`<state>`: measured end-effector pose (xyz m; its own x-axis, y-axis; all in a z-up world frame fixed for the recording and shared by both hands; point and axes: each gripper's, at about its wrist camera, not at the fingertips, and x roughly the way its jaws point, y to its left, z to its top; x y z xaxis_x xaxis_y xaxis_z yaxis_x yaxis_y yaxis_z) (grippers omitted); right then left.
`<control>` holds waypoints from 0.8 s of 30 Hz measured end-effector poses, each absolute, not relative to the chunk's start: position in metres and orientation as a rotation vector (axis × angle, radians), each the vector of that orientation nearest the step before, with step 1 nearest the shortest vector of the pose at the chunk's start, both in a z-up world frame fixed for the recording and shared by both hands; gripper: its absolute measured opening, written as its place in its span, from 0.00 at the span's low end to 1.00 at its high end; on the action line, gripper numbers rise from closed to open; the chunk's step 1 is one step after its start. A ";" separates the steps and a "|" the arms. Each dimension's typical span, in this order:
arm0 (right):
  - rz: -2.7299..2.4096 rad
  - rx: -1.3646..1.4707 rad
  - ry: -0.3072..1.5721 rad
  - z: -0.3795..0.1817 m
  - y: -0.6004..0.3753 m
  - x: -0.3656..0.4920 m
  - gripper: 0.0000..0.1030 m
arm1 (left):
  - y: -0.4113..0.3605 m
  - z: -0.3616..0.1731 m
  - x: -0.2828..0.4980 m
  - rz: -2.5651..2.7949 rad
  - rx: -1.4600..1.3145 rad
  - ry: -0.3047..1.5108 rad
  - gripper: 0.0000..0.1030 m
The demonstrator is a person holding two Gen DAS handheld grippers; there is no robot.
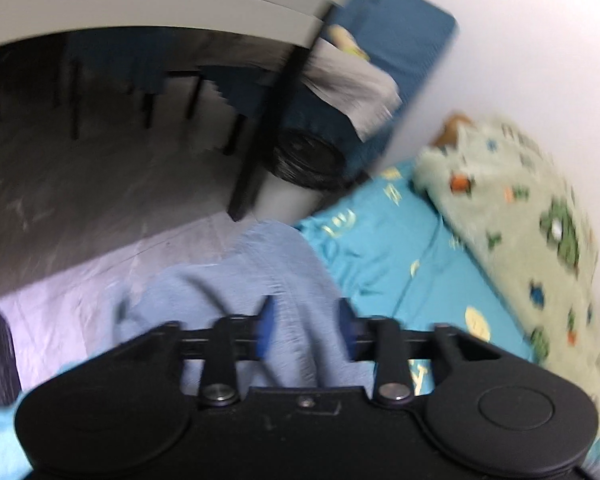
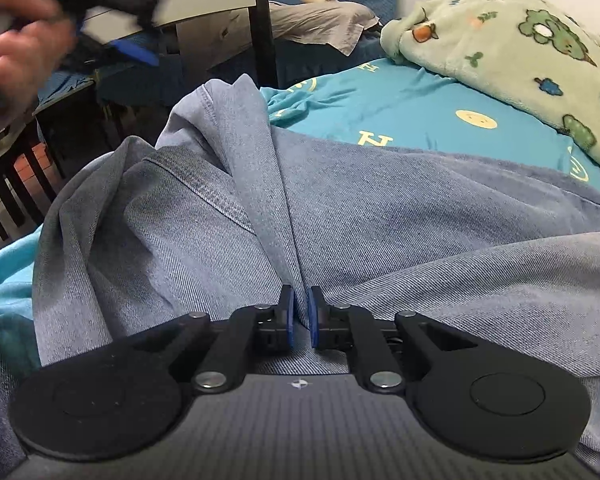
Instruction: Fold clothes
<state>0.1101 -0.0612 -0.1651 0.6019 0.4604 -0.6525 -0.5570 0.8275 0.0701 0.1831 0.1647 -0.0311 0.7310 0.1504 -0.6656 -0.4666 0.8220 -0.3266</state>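
Observation:
Light blue denim jeans [image 2: 380, 200] lie bunched on a turquoise bed sheet [image 2: 400, 96]. My right gripper [image 2: 300, 316] is shut on a raised fold of the denim, which runs up between its blue pads. In the left wrist view, blurred, my left gripper [image 1: 306, 328] stands open above the jeans [image 1: 252, 280] with nothing between its pads. The right wrist view shows that gripper lifted at the upper left in a person's hand [image 2: 16, 40], its blue finger [image 2: 134, 50] clear of the cloth.
A pale green cartoon-print blanket [image 2: 520, 48] is heaped on the bed's far right against a white wall. Beyond the bed edge stand a white table [image 1: 140, 0] with a black leg [image 1: 268, 120], a black bin [image 1: 308, 156], and a grey cloth [image 2: 320, 20] on blue furniture.

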 end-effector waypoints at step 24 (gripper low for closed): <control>0.605 0.155 0.726 -0.150 -0.079 0.139 0.09 | 0.237 -0.012 0.194 0.358 -0.631 0.638 0.01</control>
